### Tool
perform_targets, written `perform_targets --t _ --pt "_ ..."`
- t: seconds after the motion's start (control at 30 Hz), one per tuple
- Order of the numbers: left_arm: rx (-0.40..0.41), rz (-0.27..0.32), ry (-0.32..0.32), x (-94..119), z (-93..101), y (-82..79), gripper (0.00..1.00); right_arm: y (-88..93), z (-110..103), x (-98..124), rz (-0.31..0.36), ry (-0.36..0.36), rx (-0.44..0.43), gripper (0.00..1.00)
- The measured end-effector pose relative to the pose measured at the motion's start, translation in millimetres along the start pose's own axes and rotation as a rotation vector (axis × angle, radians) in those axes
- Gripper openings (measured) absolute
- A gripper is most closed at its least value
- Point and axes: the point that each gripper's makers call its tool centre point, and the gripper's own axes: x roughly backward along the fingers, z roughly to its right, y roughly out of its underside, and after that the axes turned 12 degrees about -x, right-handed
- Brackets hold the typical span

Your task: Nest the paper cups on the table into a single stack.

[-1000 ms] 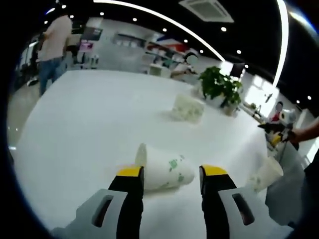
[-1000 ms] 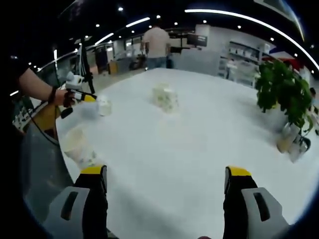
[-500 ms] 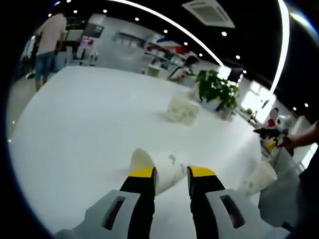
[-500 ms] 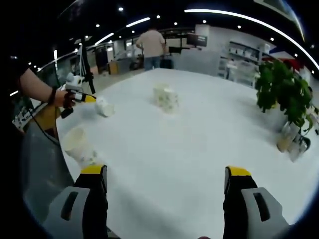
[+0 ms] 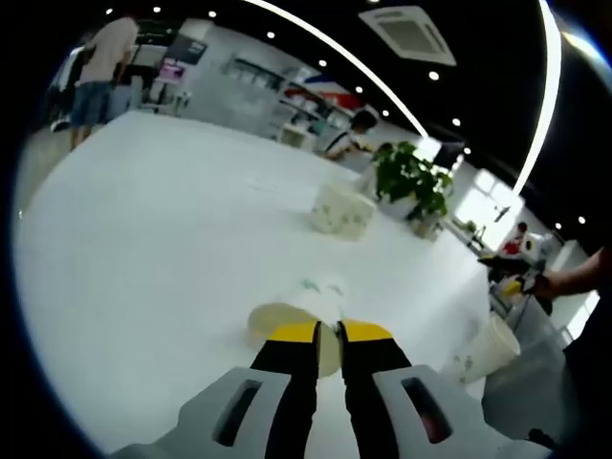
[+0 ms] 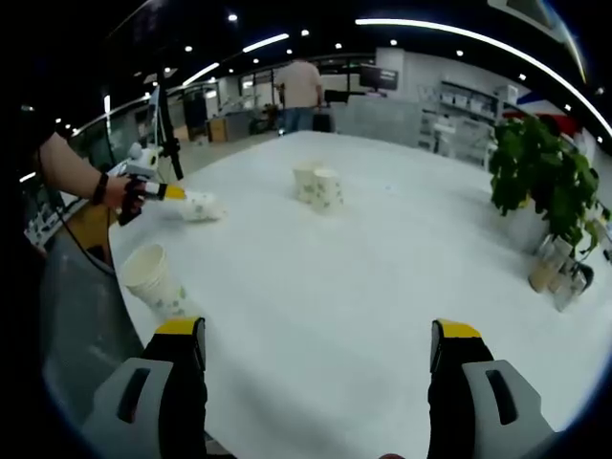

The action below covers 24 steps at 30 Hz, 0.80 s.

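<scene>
My left gripper is shut on the rim of a white paper cup with green print, which lies on its side on the white table. The right gripper view shows that left gripper in a person's hand, holding the same cup. My right gripper stands open over the table's near edge with nothing between its jaws. Another cup stands near the table edge to its left, also visible as the cup in the left gripper view. A pair of cups stands further out on the table.
A potted green plant and small jars sit at the table's right side. A person stands beyond the far edge. The pair of cups lies ahead of the left gripper, with the plant behind.
My left gripper's jaws have shut from wide open onto the lying cup's rim. The right gripper has stayed open and still.
</scene>
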Motion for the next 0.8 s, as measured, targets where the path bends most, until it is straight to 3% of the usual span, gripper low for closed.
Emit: perform_targets --t 0.2,0.8 --pt "0.032 0.005 0.004 -1.8 5.7 3.3 0.01 4.8 -1.0 3.1 -0.008 0.004 -0.004 0.96" --pt "-0.002 0.013 0.0 2.2 11.2 -3.4 0.0 7.2 0.8 3.4 0.011 0.008 -0.01 0.96"
